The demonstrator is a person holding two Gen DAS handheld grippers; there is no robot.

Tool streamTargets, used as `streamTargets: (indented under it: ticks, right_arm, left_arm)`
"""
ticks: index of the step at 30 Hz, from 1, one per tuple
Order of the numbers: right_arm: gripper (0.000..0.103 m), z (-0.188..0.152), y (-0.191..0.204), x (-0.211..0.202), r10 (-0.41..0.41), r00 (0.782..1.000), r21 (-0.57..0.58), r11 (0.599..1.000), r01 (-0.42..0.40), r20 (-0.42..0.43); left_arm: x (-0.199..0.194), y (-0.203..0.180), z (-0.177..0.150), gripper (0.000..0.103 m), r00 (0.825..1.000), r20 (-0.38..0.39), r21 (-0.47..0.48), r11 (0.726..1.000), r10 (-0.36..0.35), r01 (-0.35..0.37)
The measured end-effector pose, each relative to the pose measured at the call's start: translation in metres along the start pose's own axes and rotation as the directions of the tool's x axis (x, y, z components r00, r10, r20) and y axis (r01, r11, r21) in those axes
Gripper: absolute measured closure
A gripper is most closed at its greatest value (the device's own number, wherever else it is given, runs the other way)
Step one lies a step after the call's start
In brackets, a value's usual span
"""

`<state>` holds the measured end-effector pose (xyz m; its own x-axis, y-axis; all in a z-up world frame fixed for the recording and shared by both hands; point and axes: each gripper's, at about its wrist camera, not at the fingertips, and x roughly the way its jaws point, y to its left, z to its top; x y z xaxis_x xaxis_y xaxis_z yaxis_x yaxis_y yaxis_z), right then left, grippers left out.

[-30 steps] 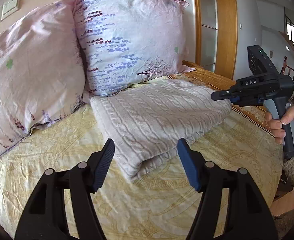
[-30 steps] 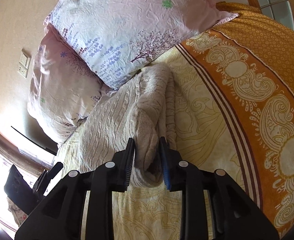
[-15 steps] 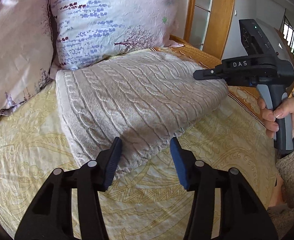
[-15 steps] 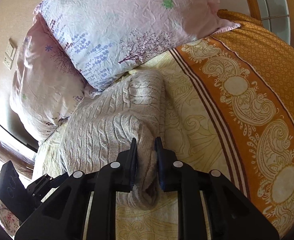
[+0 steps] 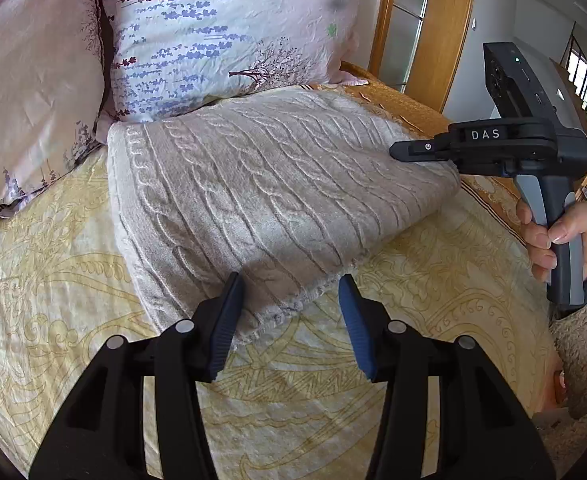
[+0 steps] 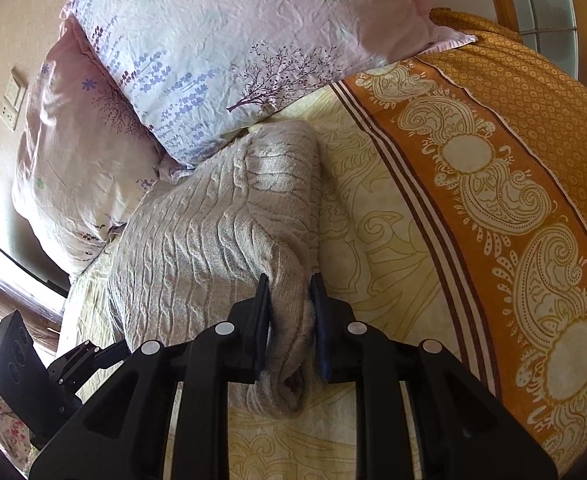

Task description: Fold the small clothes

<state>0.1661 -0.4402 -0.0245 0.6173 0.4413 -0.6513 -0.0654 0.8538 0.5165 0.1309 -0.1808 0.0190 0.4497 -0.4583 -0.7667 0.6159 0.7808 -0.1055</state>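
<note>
**Cable-knit sweater pinched at one corner on the bed**

Where the yellow paisley bedspread (image 5: 73, 320) meets two crinkled floral pillows (image 5: 221, 28), a folded beige sweater (image 5: 261, 184) lies as a thick, soft rectangle, its raised cable ribs running along its length. In the left wrist view its long axis runs from the pillows at upper left down toward the lower right (the far end butts against the pillows). The right gripper (image 6: 289, 312) has its jaws nearly closed on a bunched, finer-knit corner of the sweater, the fabric squeezed between the pads. The left gripper (image 5: 289, 316) stands about half open, straddling the sweater's near fringed edge without pressing it. A hand (image 5: 565, 236) grasps the right gripper's grey handle.
</note>
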Motion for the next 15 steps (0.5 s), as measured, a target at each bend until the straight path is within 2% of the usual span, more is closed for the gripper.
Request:
streamTargets:
  ticks: [7, 11, 13, 15]
  right_arm:
    - [0.081, -0.001, 0.003, 0.000, -0.020, 1.000, -0.018, 1.000, 0.020, -0.002]
    - [0.075, -0.002, 0.000, -0.001, -0.021, 1.000, -0.008, 1.000, 0.021, -0.012]
    - [0.074, -0.002, -0.001, -0.005, -0.009, 1.000, 0.002, 1.000, 0.009, -0.023]
    - [0.073, 0.001, -0.003, -0.013, 0.041, 0.999, 0.030, 0.999, -0.040, -0.017]
  left_arm:
    - [0.001, -0.002, 0.002, 0.053, 1.000, -0.006, -0.001, 1.000, 0.014, -0.014]
    - [0.000, -0.004, 0.004, 0.052, 1.000, -0.011, 0.003, 1.000, 0.025, -0.025]
    - [0.000, -0.006, 0.004, 0.047, 1.000, -0.015, 0.009, 1.000, 0.027, -0.026]
    - [-0.003, -0.009, 0.004, 0.045, 0.999, -0.019, 0.020, 0.999, 0.033, -0.032]
